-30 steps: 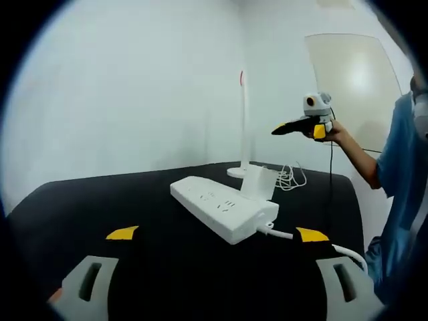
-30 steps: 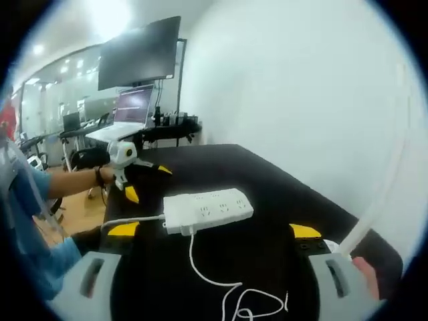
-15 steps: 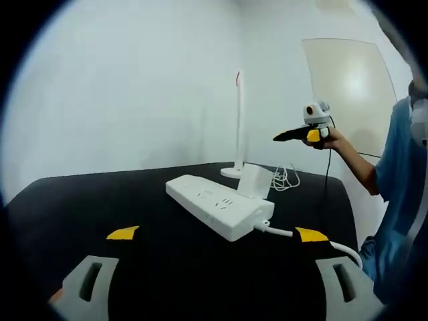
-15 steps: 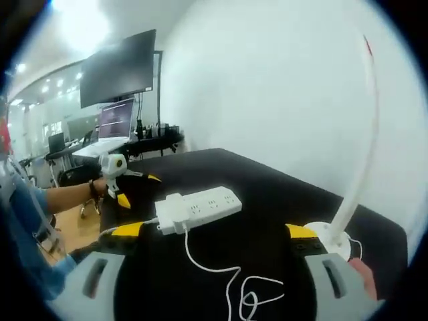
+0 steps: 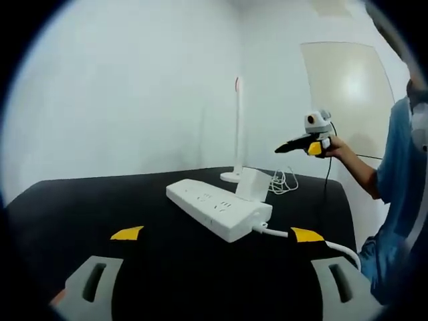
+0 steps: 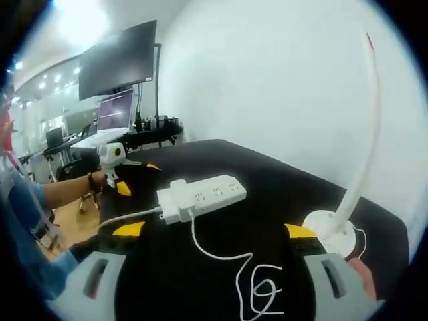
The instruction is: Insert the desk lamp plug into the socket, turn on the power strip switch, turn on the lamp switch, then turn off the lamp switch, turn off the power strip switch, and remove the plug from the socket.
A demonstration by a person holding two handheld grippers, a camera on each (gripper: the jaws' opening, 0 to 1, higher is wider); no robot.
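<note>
On the black table (image 5: 100,200) | power strip (image 5: 217,208) mid-table, lamp (image 6: 348,180) behind it, plug apparently already seated | left gripper (image 5: 212,234) spread, empty | right gripper (image 6: 212,231) spread, empty | stage unclear.

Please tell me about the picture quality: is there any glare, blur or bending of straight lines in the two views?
Left gripper view: soft and slightly blurred; a bright glare patch sits on the panel at the right. Right gripper view: a ceiling light is blown out at top left, and the fisheye bends the lamp stem into a curve; the power strip stays fairly sharp.
</note>
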